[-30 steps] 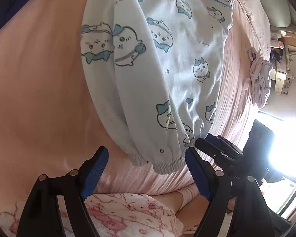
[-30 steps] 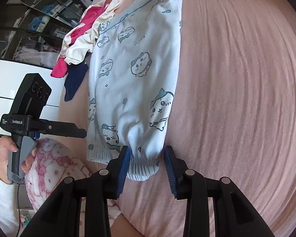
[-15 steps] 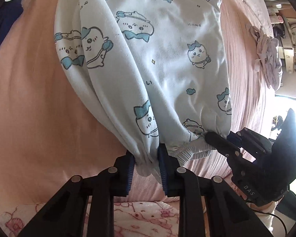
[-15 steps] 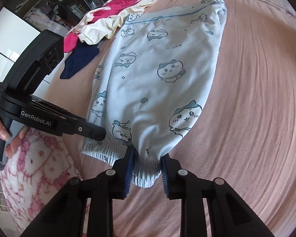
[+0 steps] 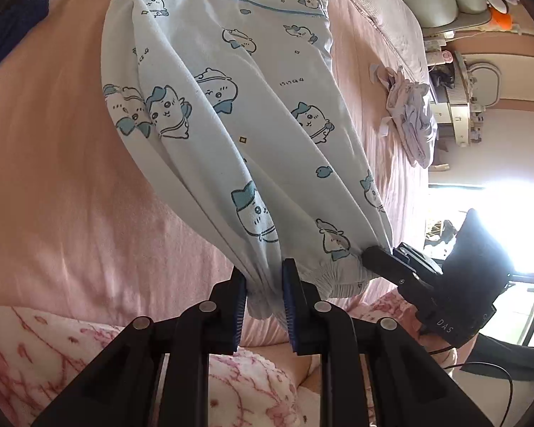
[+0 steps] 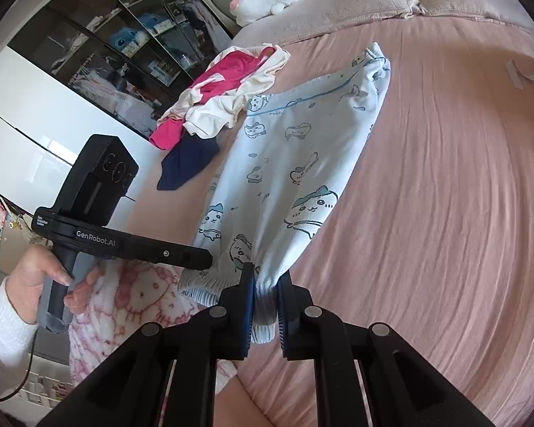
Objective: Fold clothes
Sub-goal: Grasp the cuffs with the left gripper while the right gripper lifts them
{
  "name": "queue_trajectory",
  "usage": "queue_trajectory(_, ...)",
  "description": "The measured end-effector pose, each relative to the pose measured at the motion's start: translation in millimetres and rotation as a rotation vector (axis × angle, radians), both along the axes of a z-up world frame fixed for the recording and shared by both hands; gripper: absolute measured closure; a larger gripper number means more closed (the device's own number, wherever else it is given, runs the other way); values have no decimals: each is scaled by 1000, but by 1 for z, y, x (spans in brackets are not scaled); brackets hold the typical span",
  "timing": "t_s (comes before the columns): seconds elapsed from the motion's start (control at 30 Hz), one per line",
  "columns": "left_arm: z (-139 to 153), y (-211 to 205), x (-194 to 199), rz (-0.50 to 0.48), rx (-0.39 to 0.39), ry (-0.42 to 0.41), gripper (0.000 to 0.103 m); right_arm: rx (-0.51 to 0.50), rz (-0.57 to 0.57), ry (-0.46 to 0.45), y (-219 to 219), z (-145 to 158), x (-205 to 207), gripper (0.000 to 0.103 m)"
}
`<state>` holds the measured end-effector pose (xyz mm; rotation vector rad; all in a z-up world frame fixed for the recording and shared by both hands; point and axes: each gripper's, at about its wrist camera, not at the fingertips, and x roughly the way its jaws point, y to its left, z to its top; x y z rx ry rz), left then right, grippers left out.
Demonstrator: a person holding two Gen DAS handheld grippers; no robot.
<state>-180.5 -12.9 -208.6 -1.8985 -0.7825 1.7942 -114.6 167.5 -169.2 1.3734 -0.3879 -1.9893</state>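
Both cuffs are up off the bed now, where a second ago they lay flat with the jaws standing wide around them. Left gripper has snapped closed and is clamped on the gathered hem of the pale blue cartoon-print pajama pants, cloth bunched tight between the blue pads. Right gripper has done the same, its jaws having just closed, pinching the ribbed cuff of the other leg, with the hem poking out just below the pads. Between the two grips the elastic edge sags a little. Ahead of both sets of jaws the pants stretch away, taut near the pads and slanting down to the pink bedsheet, the waistband end resting on it far ahead. Beyond the left gripper's tips in the right wrist view sits a heap of pink and cream clothes with a navy piece beside it. A hand grips the left handle.
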Motion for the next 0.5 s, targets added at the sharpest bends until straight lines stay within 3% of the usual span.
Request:
queue_trajectory(0.13, 13, -52, 8, 104, 130, -35, 86, 29, -11, -33, -5, 2, -8, 93)
queue_trajectory(0.3, 29, -125, 10, 212, 258, -18, 86, -25, -79, -122, -4, 0, -60, 93)
queue_trajectory(0.43, 15, -145, -42, 329, 333, -18, 86, 19, -97, -70, -20, 12, -120, 93)
queue_trajectory(0.5, 4, -155, -71, 387, 374, -27, 86, 31, -125, -66, -27, 5, -152, 93)
